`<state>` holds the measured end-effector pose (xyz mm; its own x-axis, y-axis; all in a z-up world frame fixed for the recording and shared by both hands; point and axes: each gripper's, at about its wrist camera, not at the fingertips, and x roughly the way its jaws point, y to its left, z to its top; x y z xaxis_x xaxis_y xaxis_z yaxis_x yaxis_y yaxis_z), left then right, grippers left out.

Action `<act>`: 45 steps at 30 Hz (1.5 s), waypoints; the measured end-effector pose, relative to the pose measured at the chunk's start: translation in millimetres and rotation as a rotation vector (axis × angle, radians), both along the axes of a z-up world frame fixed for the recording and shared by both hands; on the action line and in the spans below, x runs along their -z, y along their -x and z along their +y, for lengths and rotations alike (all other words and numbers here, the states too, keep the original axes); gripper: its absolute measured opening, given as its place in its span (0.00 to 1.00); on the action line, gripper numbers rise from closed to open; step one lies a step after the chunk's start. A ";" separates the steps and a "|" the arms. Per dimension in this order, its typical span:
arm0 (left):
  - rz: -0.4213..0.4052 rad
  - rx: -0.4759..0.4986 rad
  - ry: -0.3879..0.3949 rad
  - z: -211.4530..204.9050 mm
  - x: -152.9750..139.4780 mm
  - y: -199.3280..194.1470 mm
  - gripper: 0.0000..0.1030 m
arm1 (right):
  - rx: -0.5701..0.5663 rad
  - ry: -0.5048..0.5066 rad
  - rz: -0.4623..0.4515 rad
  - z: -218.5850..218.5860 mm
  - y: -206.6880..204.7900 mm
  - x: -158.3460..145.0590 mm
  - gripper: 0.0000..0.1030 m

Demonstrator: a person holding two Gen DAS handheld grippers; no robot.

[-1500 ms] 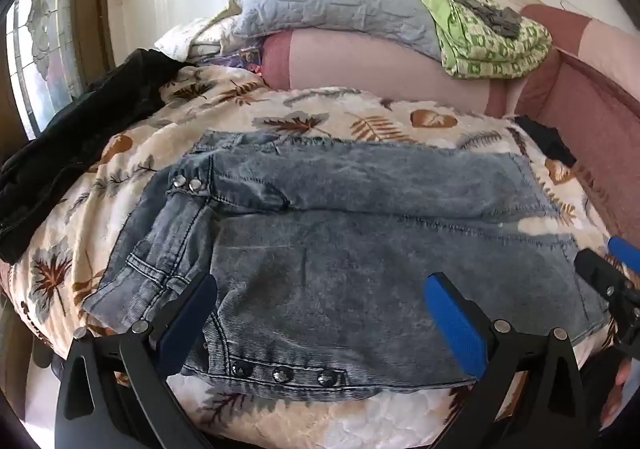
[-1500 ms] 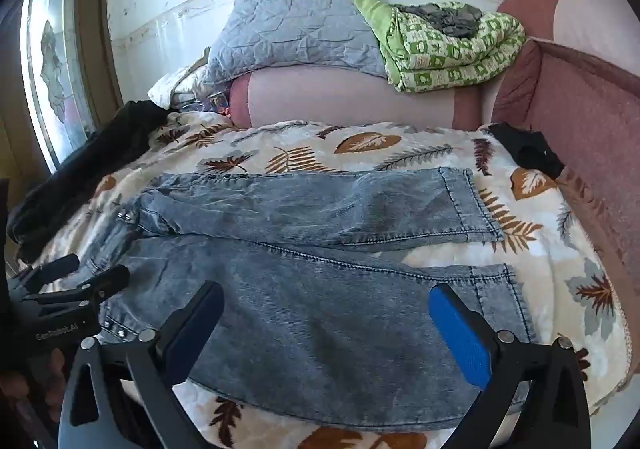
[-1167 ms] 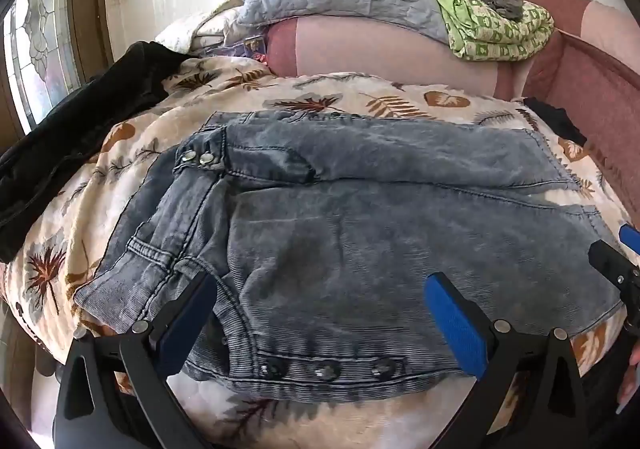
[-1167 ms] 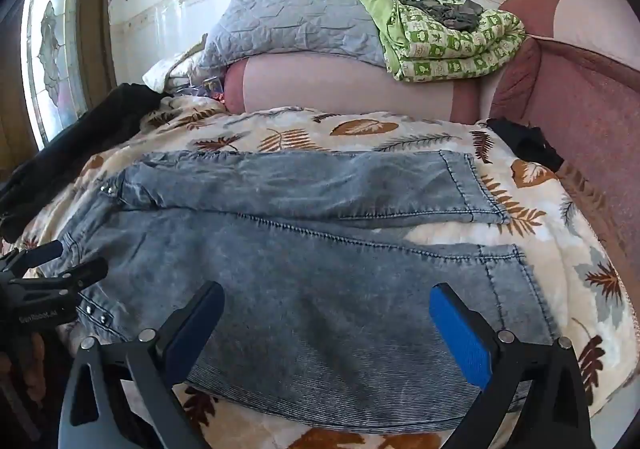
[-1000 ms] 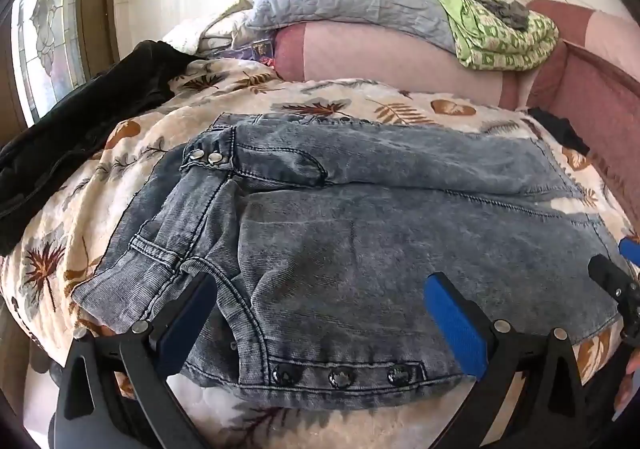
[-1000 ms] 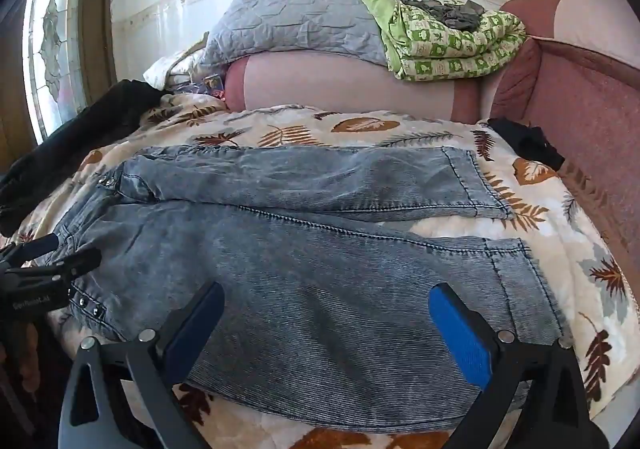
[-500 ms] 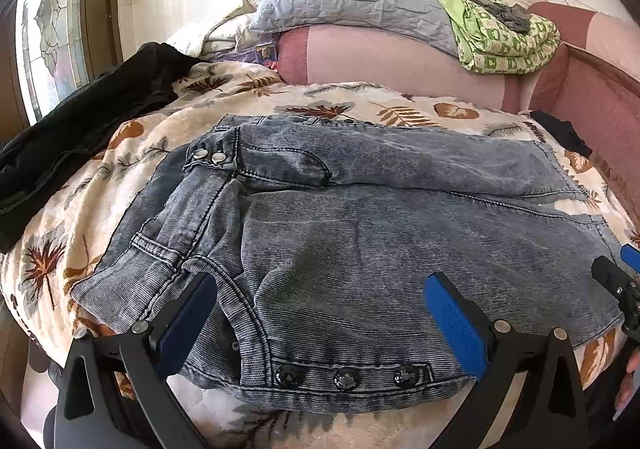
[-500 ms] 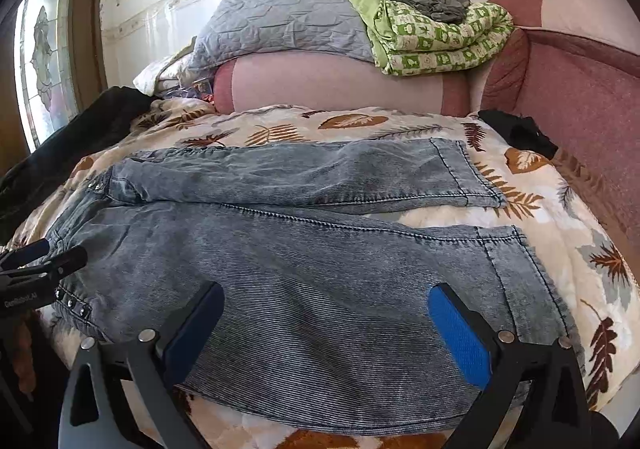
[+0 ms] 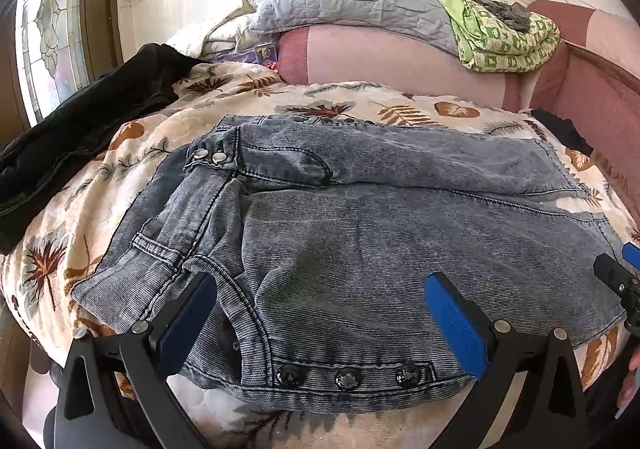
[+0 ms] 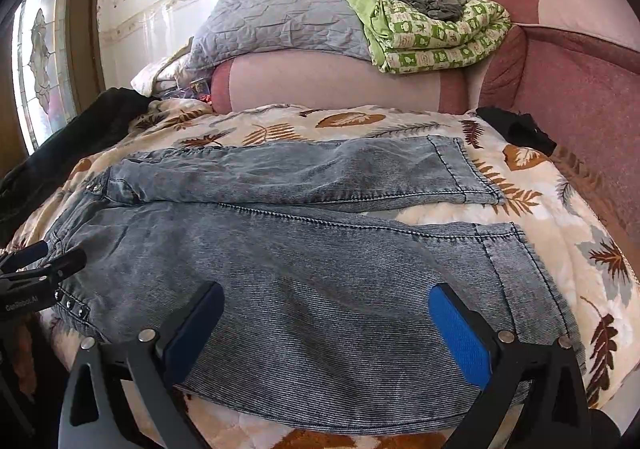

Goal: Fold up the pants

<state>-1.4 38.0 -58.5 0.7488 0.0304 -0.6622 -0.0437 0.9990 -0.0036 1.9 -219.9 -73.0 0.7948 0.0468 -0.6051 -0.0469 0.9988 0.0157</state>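
I am holding my right gripper [image 10: 322, 329] wide open over the grey-blue denim pants [image 10: 304, 261], which are lying flat on the cream blanket with brown leaves [image 10: 560, 225]. My left gripper [image 10: 44, 263] is peeking in beside the waistband.

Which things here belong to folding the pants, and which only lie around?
For the job:
- grey jeans
- left hand-held gripper, open
- right hand-held gripper, open

Just lying about:
- black garment
- grey pillow
- green blanket
- small black cloth
- leaf-print bedspread
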 end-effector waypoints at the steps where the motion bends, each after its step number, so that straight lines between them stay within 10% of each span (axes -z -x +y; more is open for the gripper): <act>1: 0.000 0.000 0.000 -0.4 -0.2 -0.1 1.00 | -0.001 0.000 0.001 0.1 -0.2 0.2 1.00; 45: 0.000 0.002 -0.006 -1.7 1.3 1.8 1.00 | 0.000 -0.019 0.011 -2.1 1.9 1.4 1.00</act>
<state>-3.2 36.3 -59.8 0.7488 0.0325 -0.6620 -0.0412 0.9991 0.0024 0.0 -222.0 -74.5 0.7881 0.0587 -0.6128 -0.0469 0.9983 0.0353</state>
